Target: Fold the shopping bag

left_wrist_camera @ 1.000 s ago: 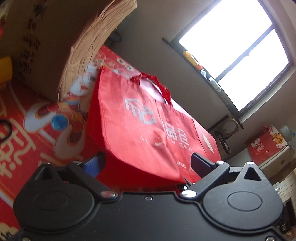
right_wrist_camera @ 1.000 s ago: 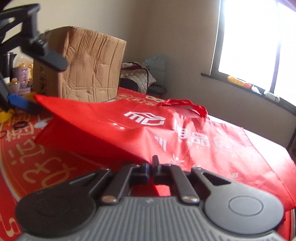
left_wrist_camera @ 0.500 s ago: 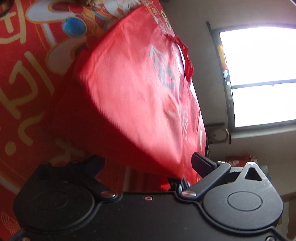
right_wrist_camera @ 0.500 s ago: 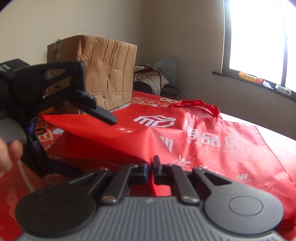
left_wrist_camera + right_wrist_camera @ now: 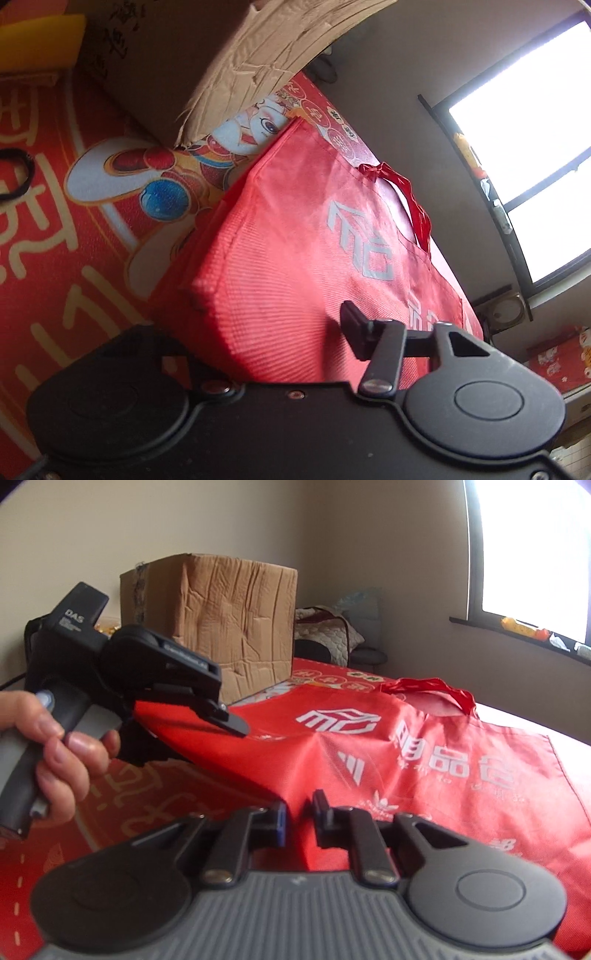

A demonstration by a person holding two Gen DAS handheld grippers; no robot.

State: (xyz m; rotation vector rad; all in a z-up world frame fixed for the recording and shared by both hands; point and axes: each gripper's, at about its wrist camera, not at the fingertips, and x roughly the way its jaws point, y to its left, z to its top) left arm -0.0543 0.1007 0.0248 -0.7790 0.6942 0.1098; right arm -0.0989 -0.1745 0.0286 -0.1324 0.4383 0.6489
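Two grippers meet the red shopping bag point(image 5: 443, 760) from different sides, and that is what the coming move seems to depend on. The bag lies spread over the red printed surface point(image 5: 129, 812). Its long axis runs across in front of the right gripper point(image 5: 300, 818), from an end raised off to the left of those jaws to an end lying flat well off to their right. The looped handles point(image 5: 436, 686) are on the edge farthest ahead of them. The right jaws stand nearly together with the bag's near edge nipped between them, and a tented crease climbs from that pinch into the printed panel. The left gripper point(image 5: 266, 332), held in a hand point(image 5: 55, 746), has the raised end of the bag. Its jaws stand apart with the cloth between them: one finger point(image 5: 354, 326) lies on top of the fabric, and the other is hidden beneath it. I cannot tell whether they press the cloth or merely carry it. Ahead of the left jaws the panel slopes away toward the handles. Beyond it, off to their left, stands a cardboard box point(image 5: 229, 627), near the bag but clear of it. By my reading, the left gripper is nearer the short end that has to travel. A fold along the long axis would take that end across and to the right, over the flat end, while the right jaws hold the near edge.
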